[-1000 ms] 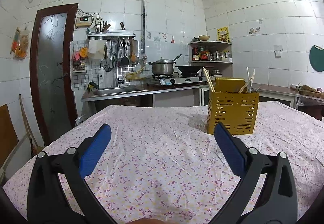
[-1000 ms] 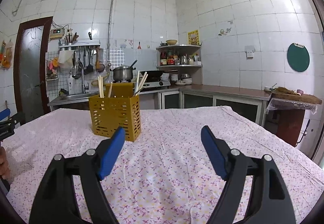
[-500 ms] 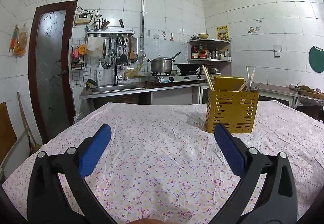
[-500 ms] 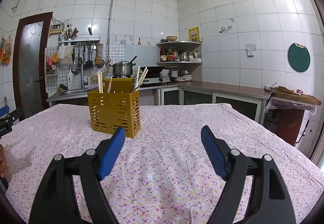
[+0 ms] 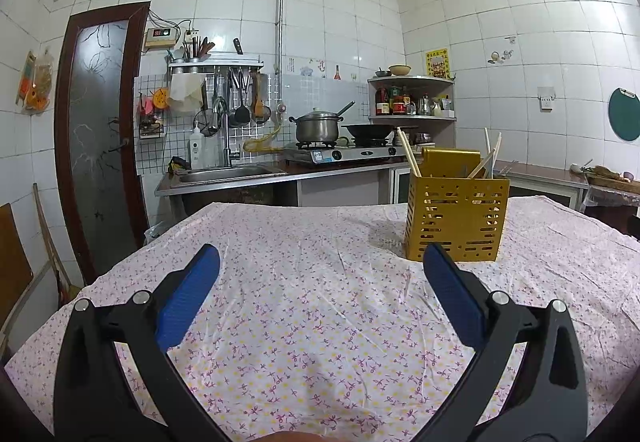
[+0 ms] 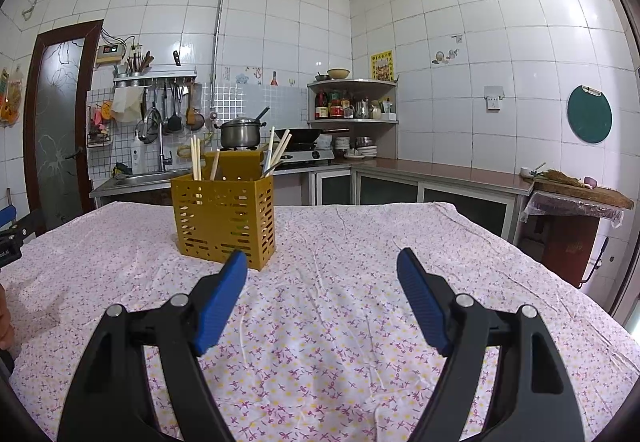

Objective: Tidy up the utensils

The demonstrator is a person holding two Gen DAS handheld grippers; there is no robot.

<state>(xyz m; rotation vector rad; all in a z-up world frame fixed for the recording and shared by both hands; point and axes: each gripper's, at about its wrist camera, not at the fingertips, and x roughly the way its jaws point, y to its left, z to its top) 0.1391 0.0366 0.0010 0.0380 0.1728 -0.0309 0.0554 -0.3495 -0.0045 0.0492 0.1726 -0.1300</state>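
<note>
We record first the bench (image 5: 320, 342), the largest item, covered edge to edge by a white cloth printed with small purple and yellow flowers, lightly creased. On it we list one yellow utensil holder (image 5: 456, 220), a slotted box standing upright toward the far side of the bench; in the left wrist view it sits right of centre, in the right wrist view left of centre (image 6: 224, 220). We count several pale chopsticks (image 6: 196, 158) standing in it, some upright at one end, others leaning outward at the other end (image 6: 278, 154). Next we enter the left claw (image 5: 320, 270), black arms with blue pads, jaws spread wide, nothing between them, held above the cloth, near the holder but not touching it. We enter the right claw (image 6: 322, 270) likewise: jaws wide apart, empty, above the cloth, its left pad overlapping the holder's lower corner in the view; we cannot tell any contact there. Behind the bench we note a steel pot (image 5: 318, 128) on a stove (image 5: 346, 154), a sink (image 5: 224, 174), and a green round board (image 6: 589, 114) hung on the tiled wall.
</note>
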